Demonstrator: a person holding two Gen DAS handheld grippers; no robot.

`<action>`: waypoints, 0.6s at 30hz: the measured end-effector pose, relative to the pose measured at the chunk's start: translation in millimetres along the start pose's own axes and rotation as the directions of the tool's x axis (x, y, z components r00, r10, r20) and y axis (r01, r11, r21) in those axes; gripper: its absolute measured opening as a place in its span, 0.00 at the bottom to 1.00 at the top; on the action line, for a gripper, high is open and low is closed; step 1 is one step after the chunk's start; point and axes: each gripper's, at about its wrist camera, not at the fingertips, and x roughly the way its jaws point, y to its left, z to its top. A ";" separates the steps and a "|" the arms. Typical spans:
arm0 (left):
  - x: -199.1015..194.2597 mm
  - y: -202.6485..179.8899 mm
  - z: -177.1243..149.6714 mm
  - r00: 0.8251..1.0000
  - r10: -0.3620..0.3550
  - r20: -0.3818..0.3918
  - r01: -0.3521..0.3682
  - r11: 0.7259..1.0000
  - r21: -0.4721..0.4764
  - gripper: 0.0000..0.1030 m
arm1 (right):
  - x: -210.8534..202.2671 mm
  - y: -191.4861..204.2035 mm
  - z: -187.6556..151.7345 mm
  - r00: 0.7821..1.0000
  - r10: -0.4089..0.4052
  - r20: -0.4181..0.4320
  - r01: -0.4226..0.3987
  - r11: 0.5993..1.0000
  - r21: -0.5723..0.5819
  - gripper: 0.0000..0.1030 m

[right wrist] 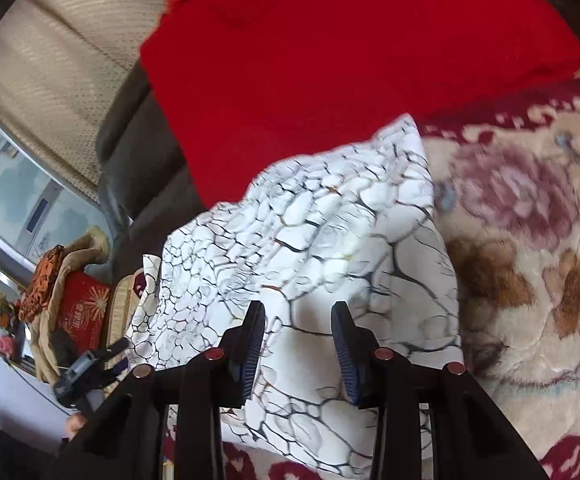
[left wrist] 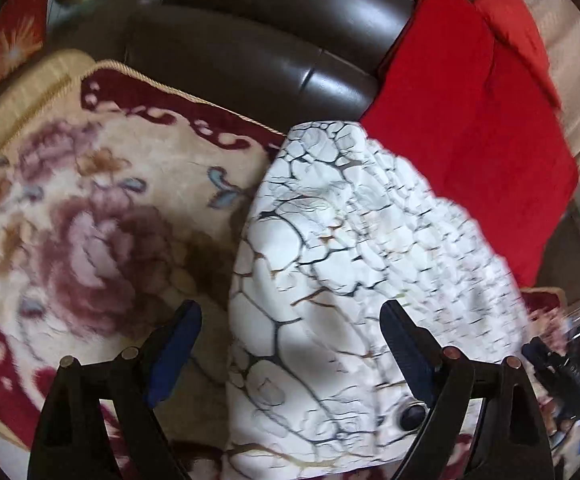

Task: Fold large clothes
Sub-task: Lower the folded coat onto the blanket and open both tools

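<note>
White crackle-print garment (left wrist: 342, 264) lies bunched on a floral cream-and-maroon blanket (left wrist: 89, 208), straight ahead of both grippers. Left gripper (left wrist: 290, 320) is spread wide, nothing between its fingers; its right finger is over the cloth, its left finger over the blanket beside the cloth's edge. Right gripper (right wrist: 298, 324) has jaws parted too, both blue pads (right wrist: 254, 344) over the fabric, not clamped on it. Red cushion (right wrist: 330, 60) sits just beyond the garment, touching its far edge. Dark leather sofa back (left wrist: 269, 32) is behind, further ahead of left gripper. Frames blurry.
</note>
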 end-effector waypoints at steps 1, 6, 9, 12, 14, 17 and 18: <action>4.2 -2.8 1.5 1.000 0.021 -0.010 -0.021 1.000 0.011 0.88 | 8.3 -2.9 -0.7 0.999 -0.024 -0.033 0.025 0.999 0.021 0.38; 21.5 -18.0 -2.0 0.978 0.190 -0.084 -0.184 0.979 0.083 0.88 | 32.7 -15.3 -9.8 0.993 -0.050 -0.111 0.061 0.993 0.101 0.38; 15.8 -34.6 14.3 0.980 0.195 -0.048 -0.191 0.979 0.073 0.88 | 24.6 -5.8 -5.8 0.990 -0.038 -0.134 0.055 0.990 0.128 0.38; 4.3 -60.1 36.9 0.991 0.129 0.022 -0.130 0.988 0.080 0.88 | 16.5 11.5 0.8 0.994 -0.013 -0.105 0.025 0.992 0.121 0.39; 11.0 -74.4 54.0 0.990 0.136 0.048 -0.140 0.987 0.085 0.88 | 12.7 20.8 7.8 0.997 -0.006 -0.073 0.014 0.994 0.112 0.39; 43.3 -77.1 65.2 0.985 0.170 0.007 -0.170 0.982 0.084 0.88 | 17.7 37.5 20.9 0.999 0.023 -0.022 -0.021 0.996 0.092 0.39; 57.2 -72.4 67.7 0.981 0.194 -0.022 -0.192 0.978 0.084 0.88 | 22.3 42.3 24.9 1.000 0.025 -0.009 -0.024 0.995 0.095 0.39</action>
